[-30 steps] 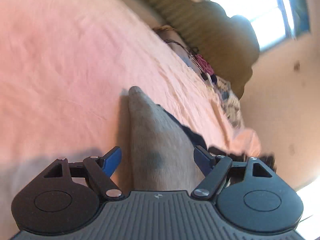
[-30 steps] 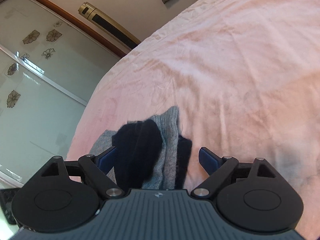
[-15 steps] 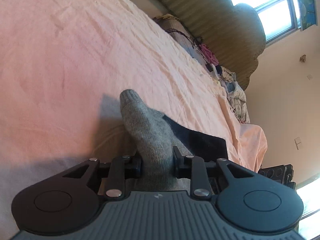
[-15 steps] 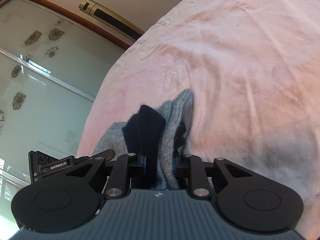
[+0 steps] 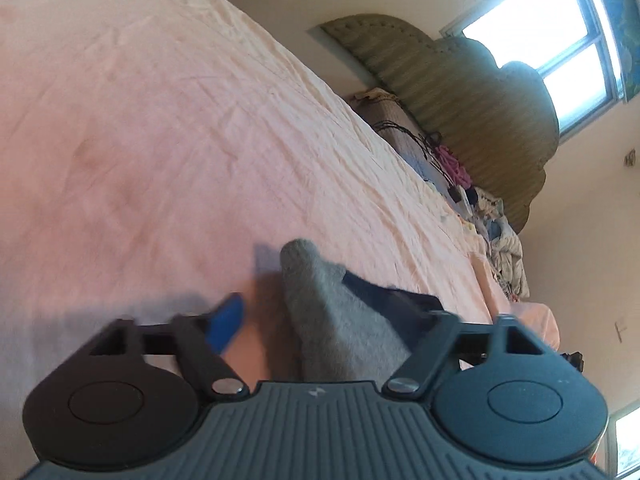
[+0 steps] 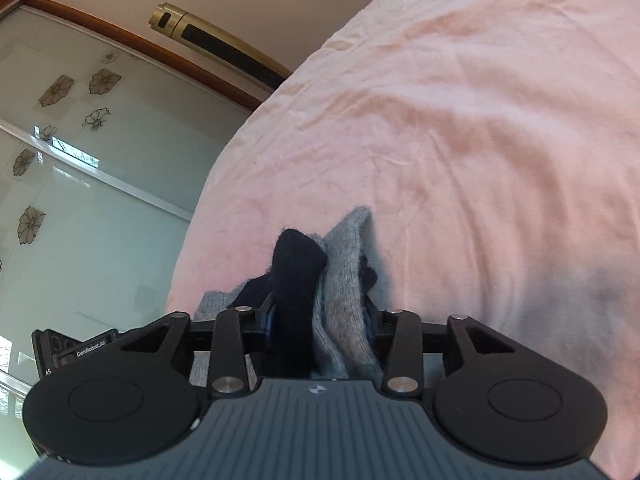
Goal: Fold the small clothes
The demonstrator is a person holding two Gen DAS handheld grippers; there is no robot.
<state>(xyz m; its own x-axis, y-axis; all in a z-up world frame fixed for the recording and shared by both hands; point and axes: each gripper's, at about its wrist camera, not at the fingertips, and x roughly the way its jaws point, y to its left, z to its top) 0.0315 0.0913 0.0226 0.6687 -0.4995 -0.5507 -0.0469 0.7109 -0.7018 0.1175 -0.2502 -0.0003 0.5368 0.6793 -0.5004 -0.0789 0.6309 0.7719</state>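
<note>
The grey sock [image 5: 340, 320] has just been released by the spread left gripper [image 5: 332, 320]; the right gripper [image 6: 320, 320], fingers just opening, still pinches the sock bundle [image 6: 320, 280] on the bed [image 6: 480, 140].

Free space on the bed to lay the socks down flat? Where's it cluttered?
Bare sheet beyond and left of the grey sock, and right of the socks in the right wrist view. Crowded: the clothes pile along the headboard. The sock bundle sits near the bed edge, so lay them further in.
</note>
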